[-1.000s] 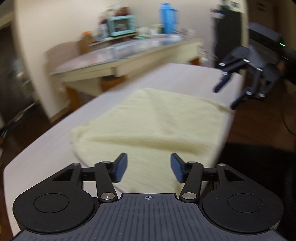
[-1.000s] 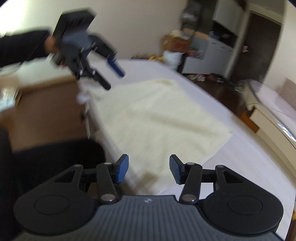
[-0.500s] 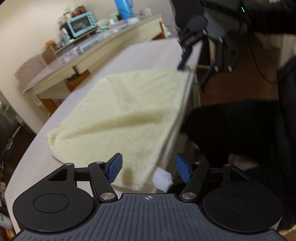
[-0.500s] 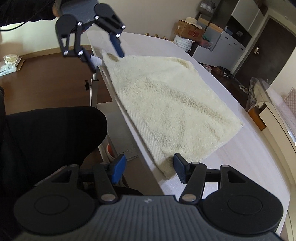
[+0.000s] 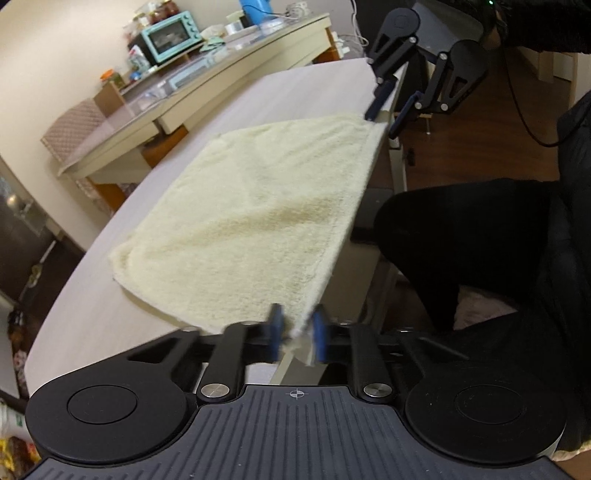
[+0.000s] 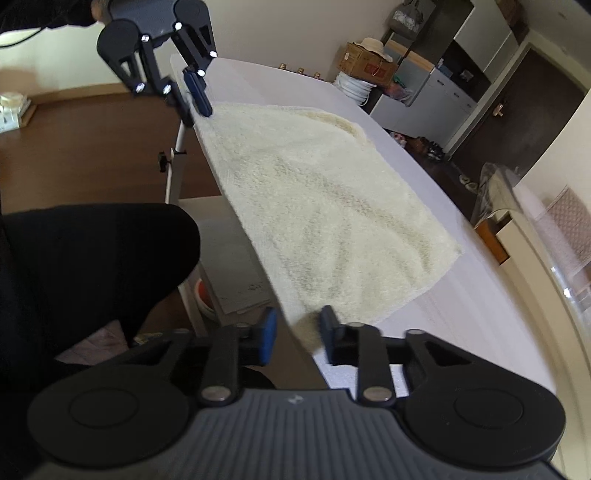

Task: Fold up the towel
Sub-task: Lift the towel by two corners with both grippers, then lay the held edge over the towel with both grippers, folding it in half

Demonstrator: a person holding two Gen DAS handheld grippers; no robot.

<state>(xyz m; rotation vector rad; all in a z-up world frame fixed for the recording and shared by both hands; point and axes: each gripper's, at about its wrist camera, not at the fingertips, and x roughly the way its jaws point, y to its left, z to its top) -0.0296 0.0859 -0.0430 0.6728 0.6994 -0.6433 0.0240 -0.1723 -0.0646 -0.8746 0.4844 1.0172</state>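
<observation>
A pale yellow towel [image 5: 258, 206] [image 6: 325, 206] lies flat on the white table [image 5: 295, 85] [image 6: 288, 85], one long side along the table's near edge. My left gripper [image 5: 295, 332] [image 6: 197, 110] is shut on one near corner, the cloth and its white label pinched between the blue pads. At the other near corner my right gripper [image 6: 297, 328] [image 5: 382, 123] has its jaws closing. That corner lies between them, with a gap still showing beside the left pad.
A person's black-clad knee [image 5: 461, 229] [image 6: 92, 258] sits close under the table's near edge. A long counter holding a teal oven [image 5: 170, 35] runs beyond the table. Boxes and cabinets [image 6: 369, 62] stand at the far end. Brown floor lies to the side.
Both grippers dropped to the towel's near corners. The left jaws went from wide apart to pinched on the corner. The right jaws narrowed around the other corner.
</observation>
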